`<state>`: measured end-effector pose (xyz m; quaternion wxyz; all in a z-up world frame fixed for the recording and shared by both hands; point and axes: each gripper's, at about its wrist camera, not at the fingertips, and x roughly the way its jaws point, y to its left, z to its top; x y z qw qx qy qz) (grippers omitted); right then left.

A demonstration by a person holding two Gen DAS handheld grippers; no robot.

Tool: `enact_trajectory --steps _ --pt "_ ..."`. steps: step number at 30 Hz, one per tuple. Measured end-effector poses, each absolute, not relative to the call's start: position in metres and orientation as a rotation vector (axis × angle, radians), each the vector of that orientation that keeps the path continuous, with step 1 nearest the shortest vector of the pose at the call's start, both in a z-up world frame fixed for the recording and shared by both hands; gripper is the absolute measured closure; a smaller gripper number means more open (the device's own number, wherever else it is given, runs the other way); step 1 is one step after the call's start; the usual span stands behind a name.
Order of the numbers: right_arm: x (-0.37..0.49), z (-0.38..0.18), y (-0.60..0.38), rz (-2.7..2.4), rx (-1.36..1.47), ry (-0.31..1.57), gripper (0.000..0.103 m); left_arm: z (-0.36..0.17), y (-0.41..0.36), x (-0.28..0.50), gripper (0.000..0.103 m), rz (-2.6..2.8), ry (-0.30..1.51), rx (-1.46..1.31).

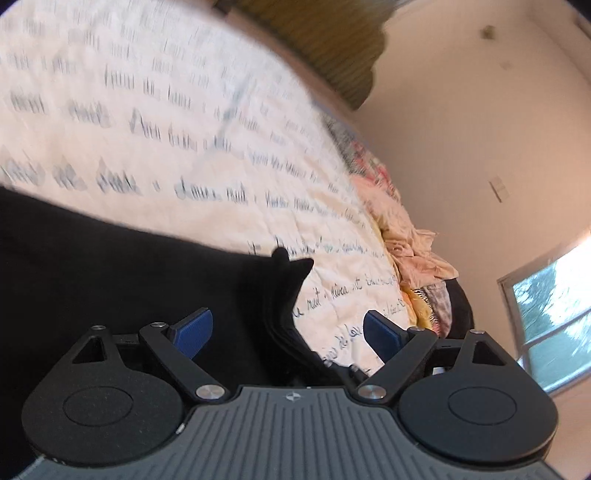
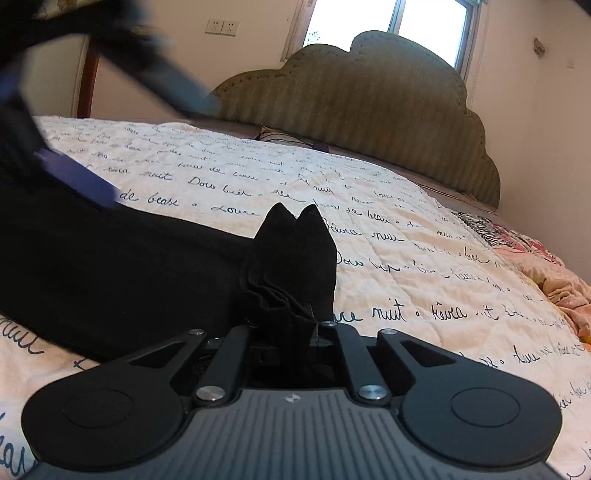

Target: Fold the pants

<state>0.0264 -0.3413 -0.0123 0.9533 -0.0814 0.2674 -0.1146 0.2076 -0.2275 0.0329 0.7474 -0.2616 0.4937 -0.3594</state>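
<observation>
Left wrist view is pretty smeared, so the script print on the quilt (image 1: 184, 110) is mostly unreadable there, and the far end of the black pants (image 1: 92, 266) runs off the left edge in both views. The heap of crumpled clothes (image 1: 413, 240) at the bed's edge is too blurry to sort out.

Left tongs (image 1: 288, 328) are spread wide, blue pads (image 1: 195, 332) well apart and pressing on nothing; a bunched edge of the pants sits between them but neither pad touches it.

Right tongs (image 2: 306, 325) are clamped tight on a gathered bunch of the pants (image 2: 110, 277), with two little peaks of cloth sticking up past the grip. Their pads are buried in the fabric.

Pants lie stretched across the quilt (image 2: 406, 258) on the bed, trailing left.

Only the right view shows the padded headboard (image 2: 369, 110) whole, the wall sockets (image 2: 221, 26), and the left tongs (image 2: 74, 177) as a blurred shape at upper left. Only the left view shows the side window (image 1: 554, 314).
</observation>
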Motion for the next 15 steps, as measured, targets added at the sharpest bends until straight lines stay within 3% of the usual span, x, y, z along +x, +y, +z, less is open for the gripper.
enact_trajectory --steps 4,7,8,9,11,15 --pt "0.025 -0.012 -0.343 -0.225 -0.150 0.537 0.097 0.008 -0.264 0.218 0.017 -0.764 1.197 -0.594" --pt "0.025 -0.012 -0.345 -0.218 -0.130 0.534 0.097 0.006 -0.280 0.223 0.030 -0.732 1.184 -0.539" --pt "0.024 -0.012 -0.346 -0.215 -0.123 0.529 0.097 0.003 -0.285 0.228 0.051 -0.715 1.188 -0.513" --pt "0.024 -0.011 -0.347 -0.212 -0.116 0.525 0.097 0.000 -0.289 0.232 0.080 -0.706 1.197 -0.483" --pt "0.024 -0.012 -0.349 -0.215 -0.110 0.527 0.095 -0.006 -0.294 0.236 0.095 -0.690 1.214 -0.419" --pt "0.017 -0.009 -0.359 -0.145 -0.016 0.507 0.062 -0.010 -0.288 0.237 0.095 -0.685 1.195 -0.431"
